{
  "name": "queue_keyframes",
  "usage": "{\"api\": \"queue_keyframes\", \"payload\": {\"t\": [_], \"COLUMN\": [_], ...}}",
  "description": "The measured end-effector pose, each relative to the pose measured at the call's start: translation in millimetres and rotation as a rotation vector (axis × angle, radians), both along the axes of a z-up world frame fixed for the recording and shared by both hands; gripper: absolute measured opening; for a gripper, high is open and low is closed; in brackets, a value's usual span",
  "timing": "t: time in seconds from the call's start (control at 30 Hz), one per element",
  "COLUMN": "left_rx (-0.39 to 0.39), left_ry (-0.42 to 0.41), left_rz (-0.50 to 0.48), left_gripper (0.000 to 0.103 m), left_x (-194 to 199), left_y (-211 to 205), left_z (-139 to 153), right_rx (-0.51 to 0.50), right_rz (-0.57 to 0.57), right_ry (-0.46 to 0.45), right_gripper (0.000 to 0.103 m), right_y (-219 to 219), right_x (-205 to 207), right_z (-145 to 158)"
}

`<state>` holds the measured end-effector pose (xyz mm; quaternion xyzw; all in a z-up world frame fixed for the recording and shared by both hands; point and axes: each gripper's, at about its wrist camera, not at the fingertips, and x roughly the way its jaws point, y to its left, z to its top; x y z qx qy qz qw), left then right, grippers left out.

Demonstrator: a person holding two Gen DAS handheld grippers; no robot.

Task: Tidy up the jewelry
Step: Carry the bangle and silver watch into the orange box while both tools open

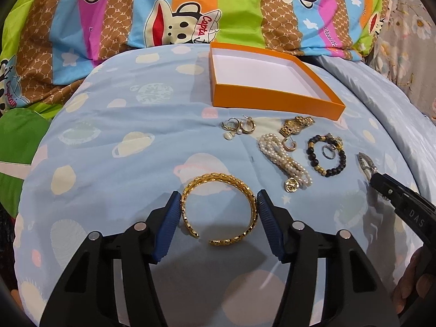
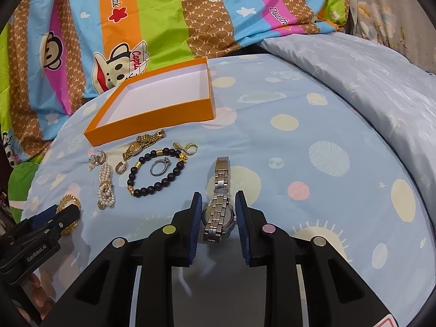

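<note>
A gold open bangle (image 1: 218,208) lies on the blue bedcover between the blue pads of my left gripper (image 1: 219,209), whose jaws touch or nearly touch its sides. A silver watch (image 2: 219,212) lies between the pads of my right gripper (image 2: 218,212), jaws close beside its case. An empty orange box (image 1: 269,100) with a white inside stands beyond; it also shows in the right wrist view (image 2: 152,117). Between them lie a pearl bracelet (image 1: 283,160), a black bead bracelet (image 1: 336,166) around a silver ring (image 1: 327,152), a gold watch (image 1: 295,125) and gold earrings (image 1: 238,126).
A striped cartoon-monkey quilt (image 1: 190,13) is heaped behind the box. A pale blue duvet (image 2: 354,81) rises at the right. The right gripper's tip (image 1: 381,182) shows in the left view, and the left gripper (image 2: 49,226) in the right view.
</note>
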<state>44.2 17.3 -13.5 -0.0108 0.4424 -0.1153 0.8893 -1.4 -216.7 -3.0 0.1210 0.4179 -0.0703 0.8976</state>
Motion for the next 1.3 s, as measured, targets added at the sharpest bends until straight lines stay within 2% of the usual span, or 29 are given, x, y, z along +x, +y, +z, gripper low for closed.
{"api": "queue_keyframes", "payload": {"t": [0.03,0.07,0.27,0.53,0.83,0.97,1.1,1.3], "left_rx": [-0.008,-0.016,-0.056,-0.07,-0.079,-0.08,-0.044,-0.043], "left_ry": [0.004,0.007,-0.03,-0.1,-0.153,-0.184,-0.225,-0.189], "left_rz": [-0.002,-0.005,-0.029,-0.017,-0.023,-0.048,-0.062,-0.083], "left_gripper": [0.055,0.055,0.055,0.055,0.055,0.055,0.055,0.055], "left_x": [-1.3,-2.3,1.9,17.5,40.5,65.8,105.0,178.7], "left_y": [0.9,1.4,5.6,14.0,12.7,3.7,-15.9,-47.3], "left_z": [1.2,3.1,31.6,60.0,87.6,106.2,119.9,110.3], "right_rx": [-0.001,-0.003,-0.032,0.016,0.013,-0.02,-0.016,0.015], "right_rz": [0.0,0.004,0.011,0.004,0.04,0.082,0.126,0.167], "right_ry": [-0.004,-0.01,-0.053,-0.082,-0.172,-0.207,-0.218,-0.206], "right_gripper": [0.021,0.009,0.009,0.009,0.008,0.008,0.008,0.008], "right_y": [-0.4,-1.0,-3.8,-20.1,-27.8,-22.8,-16.9,-6.1], "right_x": [-0.5,-0.1,11.4,16.7,36.7,71.3,123.2,206.6], "right_z": [1.7,5.3,25.0,36.1,83.8,110.9,125.8,120.6]}}
